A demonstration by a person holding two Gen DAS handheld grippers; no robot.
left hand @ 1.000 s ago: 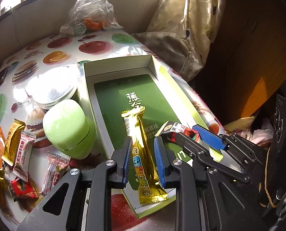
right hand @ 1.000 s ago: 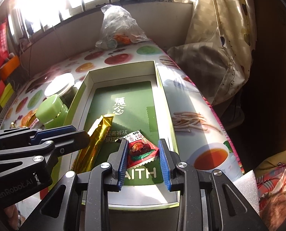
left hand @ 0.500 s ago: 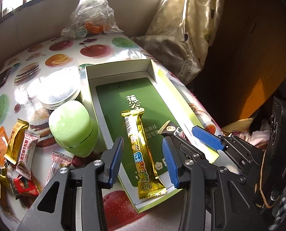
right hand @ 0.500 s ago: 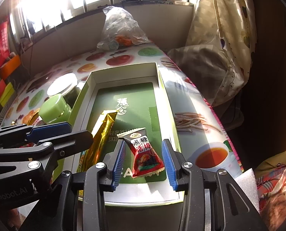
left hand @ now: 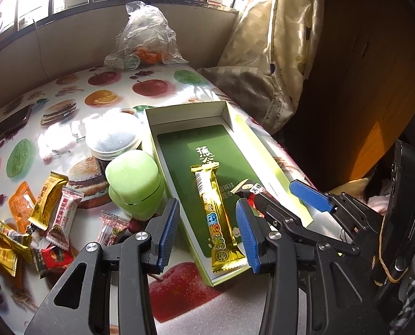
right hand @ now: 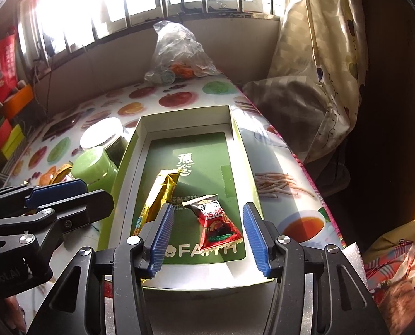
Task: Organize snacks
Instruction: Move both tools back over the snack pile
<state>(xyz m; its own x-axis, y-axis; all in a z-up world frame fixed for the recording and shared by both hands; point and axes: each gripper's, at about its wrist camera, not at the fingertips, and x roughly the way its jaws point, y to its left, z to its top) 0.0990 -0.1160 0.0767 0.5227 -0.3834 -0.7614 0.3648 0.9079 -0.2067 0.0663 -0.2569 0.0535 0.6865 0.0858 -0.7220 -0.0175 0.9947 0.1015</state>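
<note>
A shallow green-lined box (left hand: 225, 113) (right hand: 236, 136) lies on the table. Inside it rest a long gold snack bar (left hand: 217, 219) (right hand: 158, 195) and a small red snack packet (right hand: 217, 222) (left hand: 249, 188). My left gripper (left hand: 207, 233) hangs open above the bar's near end, touching nothing. My right gripper (right hand: 207, 240) is over the red packet, its jaws opening; the packet lies loose on the box floor between them, free of the pads. Several loose snack packets (left hand: 51, 209) are piled on the table left of the box.
A light green lidded jar (left hand: 133, 182) (right hand: 93, 166) and a silver-lidded jar (left hand: 114, 139) (right hand: 103, 135) stand against the box's left side. A clear plastic bag (left hand: 144, 39) sits at the table's far end. A phone (left hand: 9, 125) lies far left. Curtain and bedding crowd the right edge.
Both grippers let go: the left opened off the gold bar and drew back and up, the right opened off the red packet, which now lies flat in the box.
</note>
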